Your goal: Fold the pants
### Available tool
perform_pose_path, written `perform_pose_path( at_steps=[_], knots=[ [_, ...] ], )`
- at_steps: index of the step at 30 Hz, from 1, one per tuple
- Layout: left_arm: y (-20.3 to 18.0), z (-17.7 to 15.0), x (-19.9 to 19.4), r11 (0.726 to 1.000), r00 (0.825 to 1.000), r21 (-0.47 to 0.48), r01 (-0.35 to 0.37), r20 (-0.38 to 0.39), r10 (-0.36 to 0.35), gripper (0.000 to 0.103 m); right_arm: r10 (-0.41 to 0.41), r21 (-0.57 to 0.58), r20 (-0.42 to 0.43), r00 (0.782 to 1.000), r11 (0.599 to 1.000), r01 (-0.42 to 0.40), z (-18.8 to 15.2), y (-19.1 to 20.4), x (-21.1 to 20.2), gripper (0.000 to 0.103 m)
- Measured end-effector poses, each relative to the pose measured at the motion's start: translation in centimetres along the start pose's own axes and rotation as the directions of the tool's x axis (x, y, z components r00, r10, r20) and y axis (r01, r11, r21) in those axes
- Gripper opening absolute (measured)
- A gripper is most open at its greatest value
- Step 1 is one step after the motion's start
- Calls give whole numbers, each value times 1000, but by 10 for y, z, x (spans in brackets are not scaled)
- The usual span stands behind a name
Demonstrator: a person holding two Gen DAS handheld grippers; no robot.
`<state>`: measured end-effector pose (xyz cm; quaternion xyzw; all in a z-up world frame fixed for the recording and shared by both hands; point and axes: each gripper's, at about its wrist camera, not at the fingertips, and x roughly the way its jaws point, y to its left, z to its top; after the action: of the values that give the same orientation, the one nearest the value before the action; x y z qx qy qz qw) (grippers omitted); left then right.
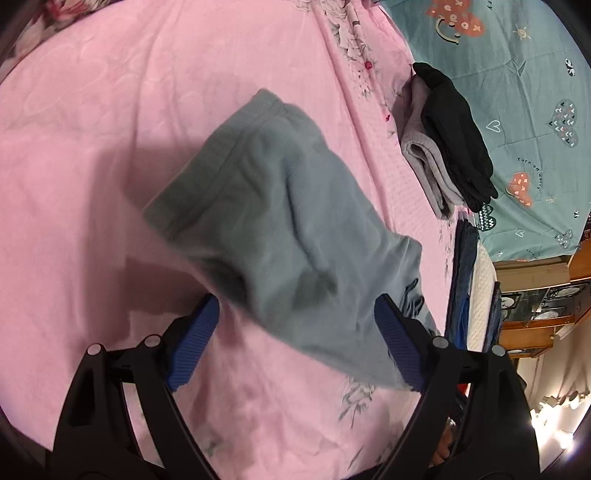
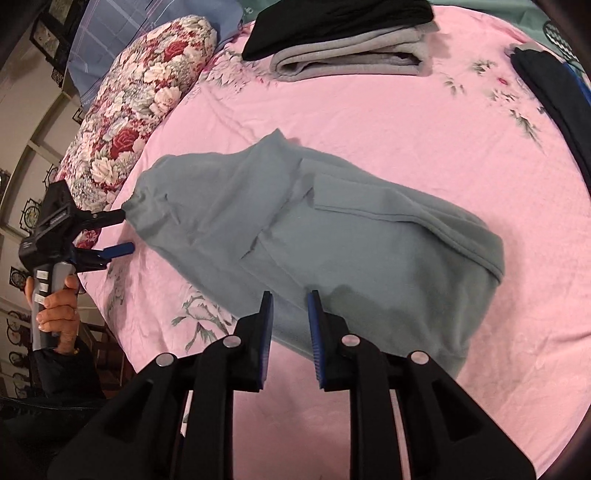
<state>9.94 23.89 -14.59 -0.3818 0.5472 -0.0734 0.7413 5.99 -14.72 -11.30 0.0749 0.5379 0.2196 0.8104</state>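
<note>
Pink bedding (image 2: 388, 122) printed with faint flowers is seen spread across both views as the working surface. At the far left of the right wrist view a framed wall is glimpsed, and beside it a floral bolster (image 2: 140, 99) is laid along the left edge of the pink sheet, with a blue checked cloth (image 2: 122, 26) behind it. Lower on that side, the left gripper (image 2: 125, 230) is held by a hand (image 2: 59, 310) on its grey handle; its fingers are parted, the upper one touching the bunched left end of the pants, the lower blue-padded one lying free on the sheet. The grey-green pants (image 2: 314, 229) are stretched across the middle of the bed, loosely doubled over, their right end forming a rounded hemmed fold. At the near edge the right gripper (image 2: 290, 325) is seen with its blue pads standing a narrow gap apart, the pants' near edge lying between or just under the tips; whether cloth is pinched cannot be told. At the far side a folded grey garment (image 2: 354, 55) is stacked beneath a black one (image 2: 332, 18), and a dark garment (image 2: 554, 96) is draped along the right edge. In the left wrist view the left gripper's (image 1: 297, 328) blue pads are spread wide, with the pants (image 1: 280, 229) lying between and beyond them, blurred; a teal sheet (image 1: 517, 110) with hearts is seen at far right.
</note>
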Motion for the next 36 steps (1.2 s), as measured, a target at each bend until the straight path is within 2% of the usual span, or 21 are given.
perform_pose_path(
  at_steps=[6, 9, 10, 11, 13, 17, 21, 28, 33, 36],
  knots=[
    [-2, 16, 5, 999, 997, -38, -27, 74, 30, 85, 19, 57, 12, 1000, 998, -19, -9, -17, -6, 20],
    [-2, 31, 11, 996, 990, -31, -82, 108, 85, 52, 25, 82, 15, 1000, 996, -26, -10, -24, -7, 20],
    [-2, 33, 11, 994, 988, -31, -101, 116, 104, 12, 26, 86, 15, 1000, 996, -27, -10, -25, -6, 20],
    [-2, 35, 13, 994, 988, -14, -107, 111, 108, 9, 24, 85, 14, 1000, 996, -25, -9, -25, -6, 20],
    [-2, 31, 11, 995, 983, -16, -103, 150, 104, 8, 7, 70, 13, 1000, 998, -8, -7, -23, -7, 20],
    [-20, 11, -11, 987, 954, 72, -146, 274, 121, 8, -18, 47, 10, 1000, 999, 17, 0, -13, -4, 20],
    [-34, -2, -35, 984, 937, 117, -136, 339, 89, 8, 13, -33, -15, 1000, 999, -14, 30, 14, 17, 20],
    [-45, -7, -45, 973, 929, 165, -159, 359, 91, 8, -22, -148, -48, 999, 989, 14, 80, 60, 80, 16],
    [-43, -3, -40, 973, 934, 162, -162, 344, 98, 8, -45, -158, -94, 995, 987, 30, 83, 66, 110, 15],
    [-48, -5, -40, 970, 932, 170, -173, 347, 105, 8, -69, -186, -65, 996, 981, 55, 81, 69, 107, 15]
  ],
)
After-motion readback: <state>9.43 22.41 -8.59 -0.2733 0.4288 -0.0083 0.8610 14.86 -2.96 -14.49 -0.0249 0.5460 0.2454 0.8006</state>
